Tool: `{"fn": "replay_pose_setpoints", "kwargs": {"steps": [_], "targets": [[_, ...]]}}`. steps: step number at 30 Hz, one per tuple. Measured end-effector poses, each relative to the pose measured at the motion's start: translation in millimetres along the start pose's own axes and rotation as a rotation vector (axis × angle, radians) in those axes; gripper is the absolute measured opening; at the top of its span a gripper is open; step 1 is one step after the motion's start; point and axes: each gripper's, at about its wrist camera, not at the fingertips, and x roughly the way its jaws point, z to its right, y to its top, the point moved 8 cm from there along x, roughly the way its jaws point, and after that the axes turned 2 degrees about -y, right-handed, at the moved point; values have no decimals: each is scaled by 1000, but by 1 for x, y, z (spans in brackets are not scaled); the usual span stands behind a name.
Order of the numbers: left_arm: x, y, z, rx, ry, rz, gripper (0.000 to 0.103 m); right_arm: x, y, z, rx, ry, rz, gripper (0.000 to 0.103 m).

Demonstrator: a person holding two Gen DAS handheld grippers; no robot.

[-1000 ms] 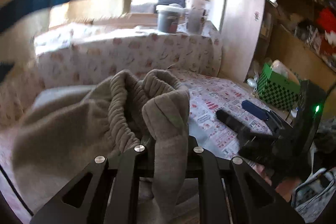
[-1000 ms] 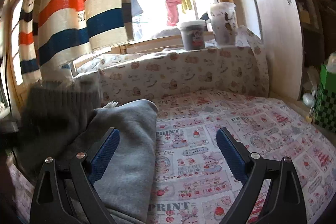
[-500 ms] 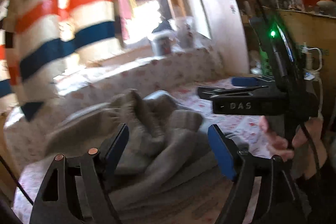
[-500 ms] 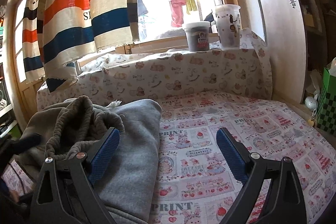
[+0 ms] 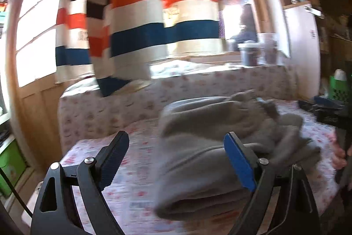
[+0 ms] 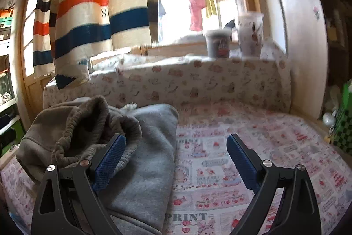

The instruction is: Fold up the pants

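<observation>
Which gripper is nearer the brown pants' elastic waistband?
Right. The right gripper is open, one finger beside the waistband; the left gripper is open at the far folded end.

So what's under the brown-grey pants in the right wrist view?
The brown-grey pants lie bunched on a folded lighter grey garment, which rests on the printed bed sheet. Whether anything else sits beneath the pile is hidden by the fabric.

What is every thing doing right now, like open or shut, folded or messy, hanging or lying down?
Left tool: open, holding nothing.
Right tool: open, holding nothing.
Brownish-grey fleece pants: bunched up, waistband gaping, lying on the grey garment.
Light grey fleece garment: folded, lying flat on the printed sheet.
Striped curtain: hanging, partly covering the window.
Two plastic tubs: upright on the sill.
</observation>
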Motion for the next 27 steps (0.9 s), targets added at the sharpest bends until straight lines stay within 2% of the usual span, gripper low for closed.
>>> {"fn": "replay_pose_setpoints", "kwargs": {"steps": [2,3,4,6,7,11,13,16,17,18,19,20,21,23,25,27], "targets": [[1,-6,-8,-16,-5,-32,71,-11,6,-6,30,58,30,94],[4,-9,-10,-35,-30,-56,50,-14,9,-10,54,108,16,94],[8,-12,-10,-59,-66,-82,40,-15,14,-17,84,171,-9,94],[16,-16,-11,-126,-123,-116,34,-13,27,-35,117,294,-60,88],[19,-16,-10,-149,-140,-114,31,-9,34,-47,105,339,-99,80],[36,-14,4,-204,-212,-147,26,20,42,-88,102,438,-308,48],[40,-15,9,-199,-182,-157,24,35,37,-106,88,462,-395,38],[37,-19,14,-165,-162,-152,22,59,24,-126,50,436,-472,36],[36,-23,17,-163,-182,-165,22,68,17,-128,45,404,-502,36],[36,-29,22,-168,-238,-198,21,75,11,-129,52,396,-522,27],[37,-37,27,-170,-289,-237,18,79,5,-128,73,393,-535,13],[38,-45,30,-165,-297,-260,17,81,2,-126,92,391,-532,11],[36,-48,30,-149,-267,-238,12,80,1,-124,101,385,-513,10],[28,-49,35,-92,-233,-199,12,74,-1,-121,94,365,-479,9],[23,-48,38,-81,-240,-190,12,60,-4,-114,90,330,-446,9],[23,-49,36,-101,-262,-210,12,47,-5,-107,104,330,-429,9]]}}
